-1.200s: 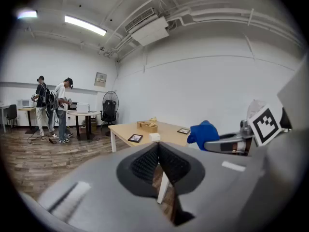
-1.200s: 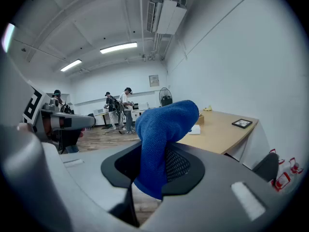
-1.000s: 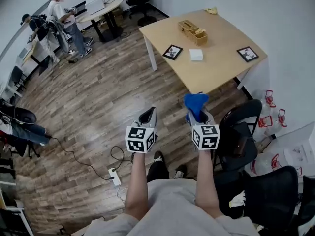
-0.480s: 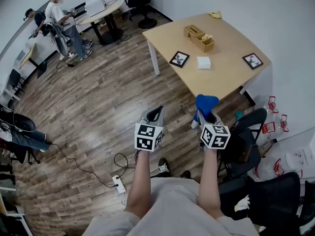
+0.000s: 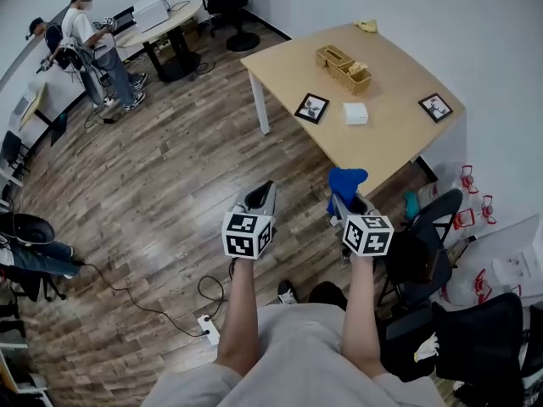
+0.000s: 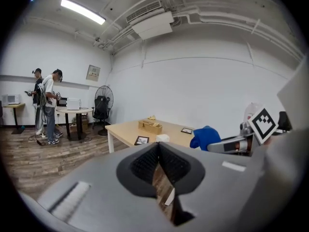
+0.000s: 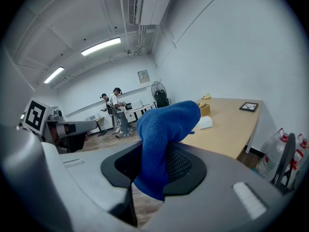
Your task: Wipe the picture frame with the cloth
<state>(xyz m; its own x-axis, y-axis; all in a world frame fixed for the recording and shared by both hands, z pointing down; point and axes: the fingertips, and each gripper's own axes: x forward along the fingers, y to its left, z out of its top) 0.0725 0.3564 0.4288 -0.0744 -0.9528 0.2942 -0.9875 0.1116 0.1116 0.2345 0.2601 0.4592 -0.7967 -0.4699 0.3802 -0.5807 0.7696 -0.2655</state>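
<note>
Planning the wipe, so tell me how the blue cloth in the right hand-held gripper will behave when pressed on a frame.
Probably floppy: the blue cloth folds and droops over the right hand-held gripper instead of standing stiff. Likely light, since one pinch holds it. Its looped, textured weave suggests it will drag on a surface rather than slip.

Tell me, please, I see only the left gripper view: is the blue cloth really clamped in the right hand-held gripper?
Observer: Yes. The right gripper view shows the right hand-held gripper shut on the blue cloth, which sticks out past the jaws.
Operator: Does anything stand to its right?
Observer: In the head view, a black chair stands there, by the near corner of the table.
</note>
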